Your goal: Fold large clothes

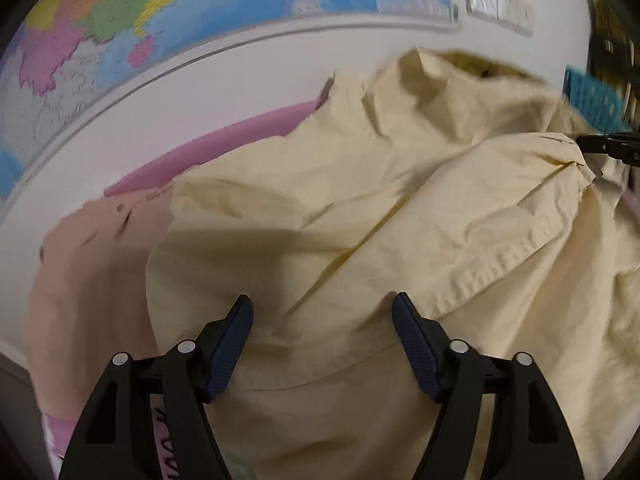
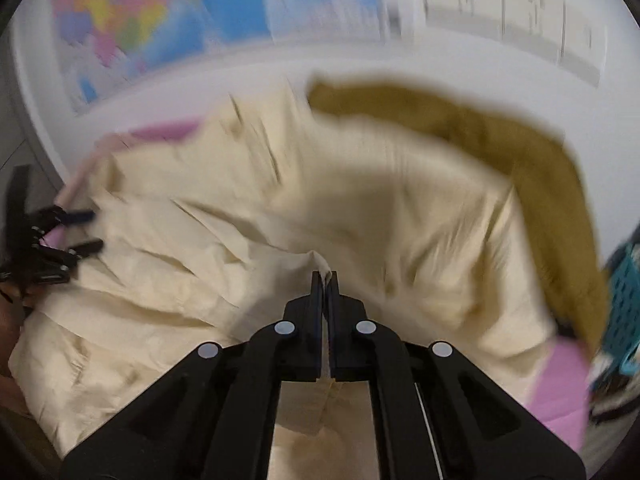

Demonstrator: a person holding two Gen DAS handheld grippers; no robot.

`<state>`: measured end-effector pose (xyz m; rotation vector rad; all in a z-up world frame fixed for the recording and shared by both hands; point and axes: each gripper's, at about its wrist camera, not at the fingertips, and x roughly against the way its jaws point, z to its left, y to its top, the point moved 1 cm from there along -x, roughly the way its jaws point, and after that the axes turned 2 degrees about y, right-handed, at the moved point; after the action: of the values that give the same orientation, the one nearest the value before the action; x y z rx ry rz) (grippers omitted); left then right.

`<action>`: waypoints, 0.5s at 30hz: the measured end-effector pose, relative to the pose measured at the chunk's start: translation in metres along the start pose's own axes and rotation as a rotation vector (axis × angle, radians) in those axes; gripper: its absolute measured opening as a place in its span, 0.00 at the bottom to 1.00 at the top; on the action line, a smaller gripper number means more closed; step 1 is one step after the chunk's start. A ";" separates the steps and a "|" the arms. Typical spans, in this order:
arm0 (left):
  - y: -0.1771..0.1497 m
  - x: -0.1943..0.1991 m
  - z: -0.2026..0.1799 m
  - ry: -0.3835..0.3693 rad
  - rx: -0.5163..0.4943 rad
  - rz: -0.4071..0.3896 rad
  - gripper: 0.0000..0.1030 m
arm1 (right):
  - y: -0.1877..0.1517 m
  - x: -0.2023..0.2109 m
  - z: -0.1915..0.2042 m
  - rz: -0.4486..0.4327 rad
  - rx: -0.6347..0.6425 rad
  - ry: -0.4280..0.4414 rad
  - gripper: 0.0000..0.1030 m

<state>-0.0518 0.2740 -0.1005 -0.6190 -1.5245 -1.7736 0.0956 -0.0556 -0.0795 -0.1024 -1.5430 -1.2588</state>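
Note:
A large pale yellow garment lies crumpled over a pink surface. My left gripper is open, its fingers just above the cloth with nothing between them. My right gripper is shut on a fold of the yellow garment and lifts it; it also shows at the right edge of the left wrist view, pinching the cloth. The left gripper shows at the left edge of the right wrist view, open. The right wrist view is blurred by motion.
A peach garment lies at the left under the yellow one. An olive-brown cloth lies at the far right. A teal basket stands at the right. A white wall with a coloured map is behind.

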 end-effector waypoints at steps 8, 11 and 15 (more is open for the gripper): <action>0.002 0.005 -0.002 0.065 -0.033 -0.007 0.71 | -0.010 0.053 0.010 -0.145 -0.051 0.088 0.31; 0.002 0.026 -0.008 0.061 -0.047 -0.038 0.71 | -0.015 0.061 0.039 -0.129 0.059 0.147 0.31; -0.001 0.045 -0.027 0.018 -0.120 -0.073 0.71 | -0.027 0.025 0.061 0.011 0.147 0.119 0.29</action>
<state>-0.0794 0.2388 -0.0726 -0.6112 -1.4531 -1.9325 0.0287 -0.0352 -0.0688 0.0582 -1.5237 -1.1189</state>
